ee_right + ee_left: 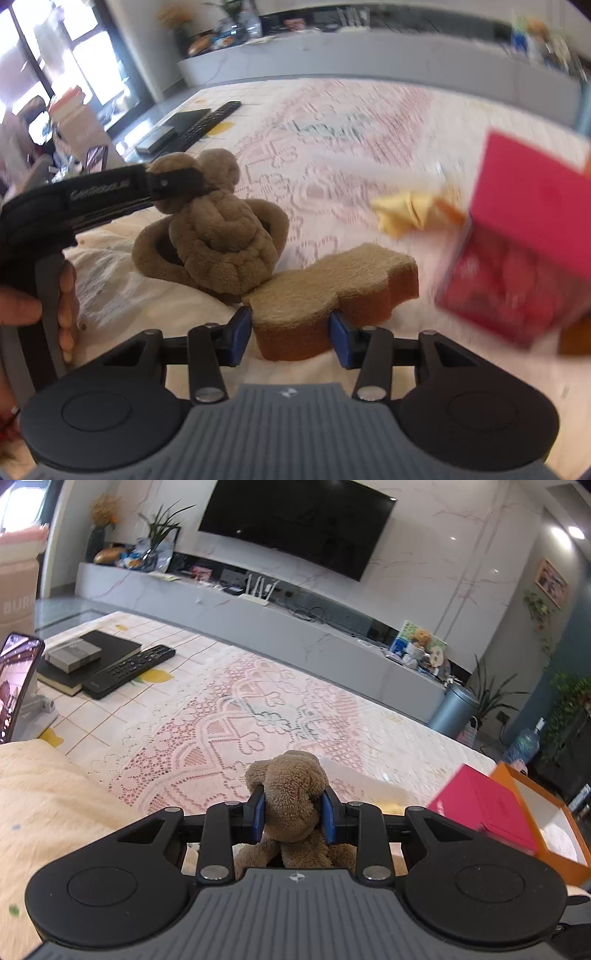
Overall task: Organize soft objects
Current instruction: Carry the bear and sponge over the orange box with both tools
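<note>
My left gripper is shut on a brown plush monkey, its blue pads pressing the head from both sides, and holds it above the lace-covered table. In the right wrist view the same plush monkey hangs from the left gripper, which grips its head. My right gripper is shut on a tan, brown-sided sponge, with the pads squeezing its near end. A crumpled yellow cloth lies on the table to the right.
A pink box sits in an orange-rimmed box at the right; it appears blurred as the pink box. A remote, books and a propped phone lie at the left. A cream blanket lies near. A hand holds the left grip.
</note>
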`<state>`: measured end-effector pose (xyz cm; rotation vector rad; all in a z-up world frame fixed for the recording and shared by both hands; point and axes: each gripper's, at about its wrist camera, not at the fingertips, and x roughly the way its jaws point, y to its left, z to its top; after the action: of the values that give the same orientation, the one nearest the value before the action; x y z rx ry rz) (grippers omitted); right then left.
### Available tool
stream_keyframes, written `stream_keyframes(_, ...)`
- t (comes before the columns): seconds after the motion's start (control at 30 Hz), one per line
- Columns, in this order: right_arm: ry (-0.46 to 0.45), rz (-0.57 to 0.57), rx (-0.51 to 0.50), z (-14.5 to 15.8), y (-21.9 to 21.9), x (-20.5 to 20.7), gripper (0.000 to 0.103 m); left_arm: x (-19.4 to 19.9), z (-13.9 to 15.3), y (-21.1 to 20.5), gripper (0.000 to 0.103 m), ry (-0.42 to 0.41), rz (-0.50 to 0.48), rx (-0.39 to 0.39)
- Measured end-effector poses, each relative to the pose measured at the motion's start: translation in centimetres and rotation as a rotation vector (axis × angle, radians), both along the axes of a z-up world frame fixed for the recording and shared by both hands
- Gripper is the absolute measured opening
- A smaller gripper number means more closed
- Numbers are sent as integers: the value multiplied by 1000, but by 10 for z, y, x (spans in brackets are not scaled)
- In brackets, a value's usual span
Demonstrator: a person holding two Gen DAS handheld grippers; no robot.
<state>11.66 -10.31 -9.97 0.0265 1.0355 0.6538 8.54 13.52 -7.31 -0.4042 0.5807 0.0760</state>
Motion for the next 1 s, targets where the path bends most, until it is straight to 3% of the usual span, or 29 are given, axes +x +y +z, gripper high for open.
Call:
stream_keyframes(0.27, -119, -65, 84, 29, -35, -35, 45, -17, 30, -24, 33, -95, -31, 44)
stream_keyframes(0.6, -384, -93, 99, 92, -96, -64, 44, -18, 65, -66, 33, -188, -129, 25)
stream_keyframes(0.77, -481, -160, 37, 108, -135, -58, 44, -1, 82, -96, 33, -230, -228, 7)
stream_keyframes(1.0, -539, -239, -84, 114, -187, -36, 43, 30, 100, -142, 33, -265, -362, -5)
